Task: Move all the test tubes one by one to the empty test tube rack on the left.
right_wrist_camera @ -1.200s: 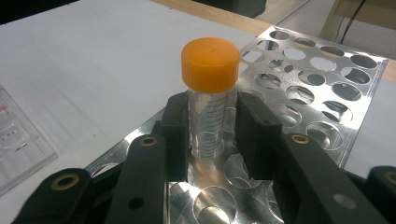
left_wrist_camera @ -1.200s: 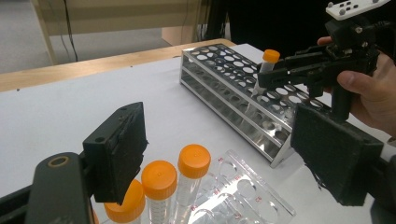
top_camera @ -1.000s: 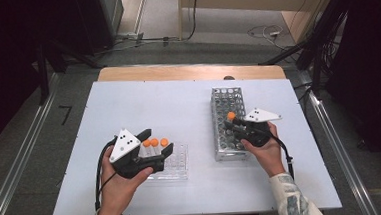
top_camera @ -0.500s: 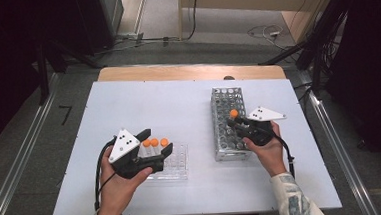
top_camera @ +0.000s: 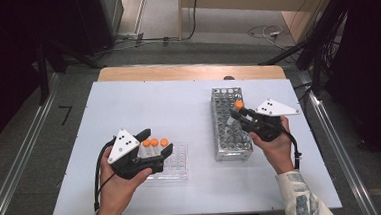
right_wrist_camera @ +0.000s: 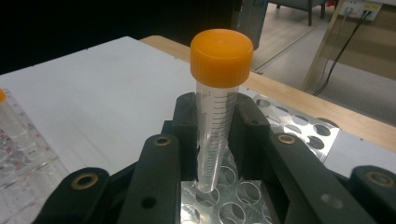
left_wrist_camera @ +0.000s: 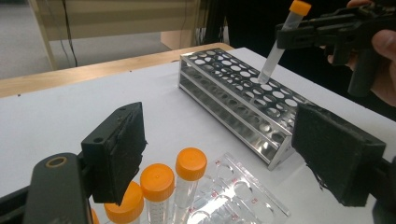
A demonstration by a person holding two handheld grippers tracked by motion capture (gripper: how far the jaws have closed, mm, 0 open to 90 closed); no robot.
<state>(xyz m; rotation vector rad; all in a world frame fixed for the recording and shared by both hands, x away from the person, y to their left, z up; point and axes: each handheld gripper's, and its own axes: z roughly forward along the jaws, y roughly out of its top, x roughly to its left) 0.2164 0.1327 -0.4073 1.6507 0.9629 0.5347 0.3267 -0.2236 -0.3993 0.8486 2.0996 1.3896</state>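
The right gripper (right_wrist_camera: 212, 140) pinched one orange-capped tube (right_wrist_camera: 218, 88) with its tip just over the metal rack (top_camera: 230, 130), while three more waited in the clear tray (top_camera: 177, 166) beside the spread left gripper (left_wrist_camera: 224, 154).

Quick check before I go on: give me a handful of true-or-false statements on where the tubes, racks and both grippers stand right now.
1. The right gripper is shut on an orange-capped tube. True.
2. That tube sits fully seated in the metal rack. False: its tip is at or just above a hole, most of it above the rack.
3. The left gripper is clamped on a tube. False: its jaws stand open, nothing between them.
4. Three orange-capped tubes stand in the clear plastic rack. True in the high view.
5. The metal rack lies on the floor. False: it stands on the white table.
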